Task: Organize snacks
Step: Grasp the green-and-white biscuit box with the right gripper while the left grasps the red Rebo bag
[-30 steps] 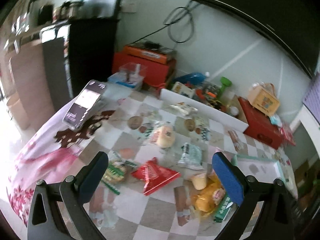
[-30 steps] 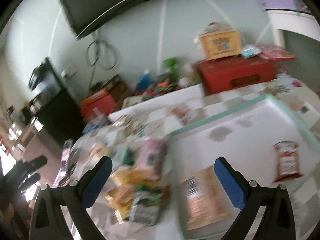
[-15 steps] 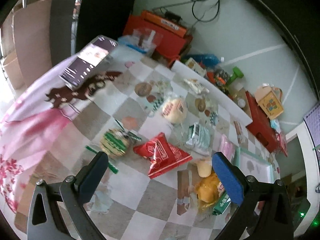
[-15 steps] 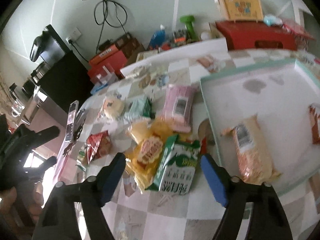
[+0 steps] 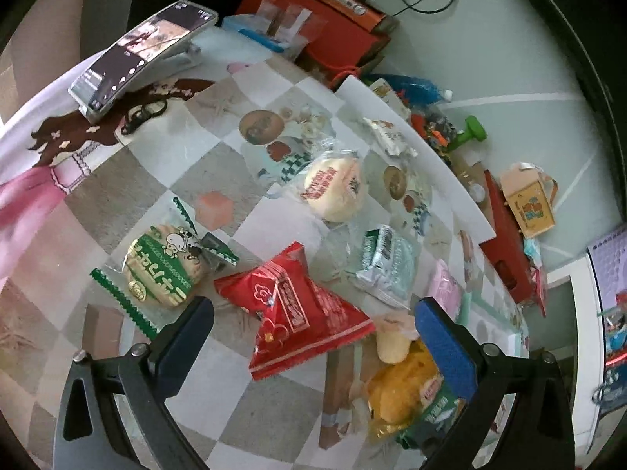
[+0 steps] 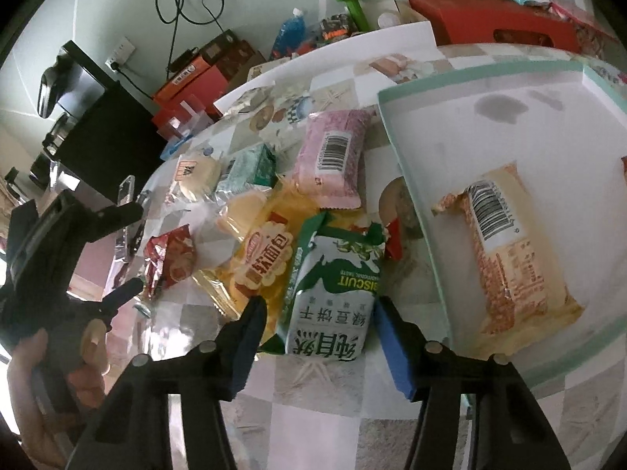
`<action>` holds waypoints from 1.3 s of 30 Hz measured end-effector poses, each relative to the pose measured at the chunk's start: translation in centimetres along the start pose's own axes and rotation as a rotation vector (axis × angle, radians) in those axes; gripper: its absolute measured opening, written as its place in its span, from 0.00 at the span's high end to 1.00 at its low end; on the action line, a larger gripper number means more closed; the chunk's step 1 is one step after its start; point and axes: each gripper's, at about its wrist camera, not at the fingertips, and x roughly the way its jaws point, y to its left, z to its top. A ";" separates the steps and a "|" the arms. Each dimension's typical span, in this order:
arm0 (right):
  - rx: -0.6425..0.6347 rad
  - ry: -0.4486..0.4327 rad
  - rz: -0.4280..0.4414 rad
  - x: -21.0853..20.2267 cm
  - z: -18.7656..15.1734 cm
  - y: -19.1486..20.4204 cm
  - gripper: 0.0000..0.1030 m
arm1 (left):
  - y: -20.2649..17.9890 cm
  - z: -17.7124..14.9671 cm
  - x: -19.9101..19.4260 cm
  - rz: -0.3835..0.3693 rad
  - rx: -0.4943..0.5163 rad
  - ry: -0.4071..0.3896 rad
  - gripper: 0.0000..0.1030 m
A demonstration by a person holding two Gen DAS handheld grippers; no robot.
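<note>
Snack packets lie on a checked tablecloth. My left gripper (image 5: 313,325) is open just above a red packet (image 5: 298,309). A green round biscuit pack (image 5: 164,270) lies to its left, a bun (image 5: 335,188) and a mint packet (image 5: 386,262) beyond. My right gripper (image 6: 319,325) is open, its fingers either side of a green and white biscuit packet (image 6: 333,297). A yellow soft-bread packet (image 6: 266,254) and a pink packet (image 6: 333,156) lie beside it. A white tray (image 6: 411,180) holds an orange packet (image 6: 513,258).
A phone on a stand (image 5: 145,55) sits at the table's far left. Red boxes (image 5: 325,27), a blue bottle (image 6: 292,35), a green dumbbell (image 6: 352,0) and cables lie along the wall behind. The left gripper and hand (image 6: 58,274) show in the right wrist view.
Both grippers have come down and forward toward the snacks. The right gripper has moved left off the tray and narrowed around the green and white biscuit packet.
</note>
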 end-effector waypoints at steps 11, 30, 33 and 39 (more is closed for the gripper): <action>-0.001 -0.007 -0.008 0.2 0.1 -0.1 0.51 | 0.6 -0.1 2.1 0.030 -0.023 0.040 0.32; -0.012 -0.090 0.033 -2.4 0.5 0.3 0.59 | -2.1 -0.3 0.4 0.020 0.078 0.010 0.65; -0.011 -0.104 0.035 -2.8 0.5 0.2 0.59 | -2.6 -0.4 -0.1 0.007 0.091 -0.001 0.80; 0.004 -0.107 0.030 -3.0 0.6 -0.2 0.59 | -3.3 -0.5 -1.0 -0.020 0.110 -0.019 0.90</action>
